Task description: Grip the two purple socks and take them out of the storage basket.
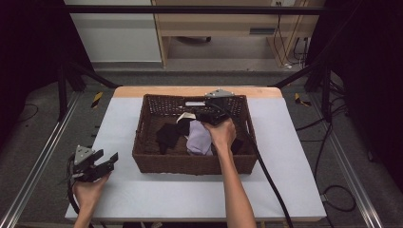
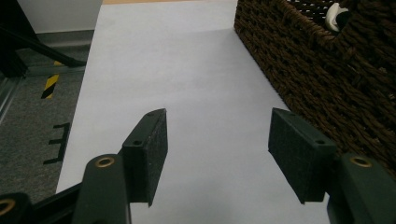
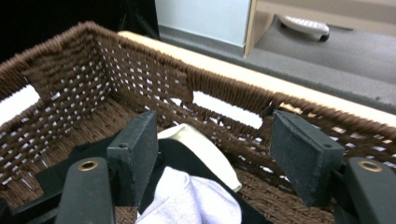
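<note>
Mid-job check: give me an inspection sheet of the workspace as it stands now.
Surface: white table, bare around the basket.
Job's things: brown wicker basket holding a lilac cloth, black cloth and cream cloth.
Clutter: nothing seen.
Grippers: left gripper open over the table beside the basket; right gripper open inside the basket above the cloths.
Cables: black cable trails across the table.
Surroundings: grey floor, wooden furniture behind.
</note>
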The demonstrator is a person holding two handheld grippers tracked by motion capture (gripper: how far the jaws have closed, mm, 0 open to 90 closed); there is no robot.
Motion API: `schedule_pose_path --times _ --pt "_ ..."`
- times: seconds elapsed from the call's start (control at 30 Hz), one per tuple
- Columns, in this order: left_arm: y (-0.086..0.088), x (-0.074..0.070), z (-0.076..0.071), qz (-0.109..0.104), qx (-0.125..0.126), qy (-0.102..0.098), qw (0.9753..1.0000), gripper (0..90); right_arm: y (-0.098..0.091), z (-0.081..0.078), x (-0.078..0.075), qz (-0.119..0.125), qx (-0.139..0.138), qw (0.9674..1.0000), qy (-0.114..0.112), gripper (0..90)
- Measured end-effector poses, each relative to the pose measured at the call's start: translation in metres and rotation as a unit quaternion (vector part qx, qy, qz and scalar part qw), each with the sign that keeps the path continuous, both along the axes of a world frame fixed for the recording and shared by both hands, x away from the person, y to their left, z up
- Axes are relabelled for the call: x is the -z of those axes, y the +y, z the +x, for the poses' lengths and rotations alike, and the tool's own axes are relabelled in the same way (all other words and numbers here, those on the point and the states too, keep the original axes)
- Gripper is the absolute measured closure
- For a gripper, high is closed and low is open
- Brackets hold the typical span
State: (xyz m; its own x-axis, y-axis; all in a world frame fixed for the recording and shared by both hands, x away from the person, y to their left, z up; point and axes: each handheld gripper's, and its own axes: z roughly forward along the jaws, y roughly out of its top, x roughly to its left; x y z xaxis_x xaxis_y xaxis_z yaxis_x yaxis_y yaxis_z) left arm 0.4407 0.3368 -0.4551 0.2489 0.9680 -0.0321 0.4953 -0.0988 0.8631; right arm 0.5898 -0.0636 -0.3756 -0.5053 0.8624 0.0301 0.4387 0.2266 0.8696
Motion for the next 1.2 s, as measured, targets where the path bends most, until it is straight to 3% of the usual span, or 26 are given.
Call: schedule_pose_path --times 0.27,0.53,0.77,1.0,1.13,1.2 --pt "0.0 0.0 0.0 0.006 0.0 -0.004 1.0 36.2 0.0 0.006 0.01 -0.009 0.005 0.9996 0.027 30.8" --pt "-0.001 0.0 0.0 0.007 0.003 -0.005 1.0 36.3 0.002 0.012 0.021 -0.028 0.0 0.9962 0.083 33.8" --pt "-0.002 -0.001 -0.001 0.005 0.007 -0.003 1.0 38.2 0.005 0.015 0.03 -0.048 -0.006 0.9898 0.134 40.5" --pt "0.0 -0.001 0.0 0.0 0.007 -0.003 1.0 39.0 0.006 0.018 0.038 -0.046 -0.023 0.982 0.182 48.0" --pt "-0.001 -0.001 0.0 0.001 0.01 -0.002 1.0 39.2 0.006 0.02 0.042 -0.044 -0.035 0.9754 0.213 54.9" --pt "-0.001 -0.001 0.0 0.0 0.01 -0.002 1.0 39.3 0.006 0.021 0.043 -0.045 -0.038 0.9715 0.23 63.8"
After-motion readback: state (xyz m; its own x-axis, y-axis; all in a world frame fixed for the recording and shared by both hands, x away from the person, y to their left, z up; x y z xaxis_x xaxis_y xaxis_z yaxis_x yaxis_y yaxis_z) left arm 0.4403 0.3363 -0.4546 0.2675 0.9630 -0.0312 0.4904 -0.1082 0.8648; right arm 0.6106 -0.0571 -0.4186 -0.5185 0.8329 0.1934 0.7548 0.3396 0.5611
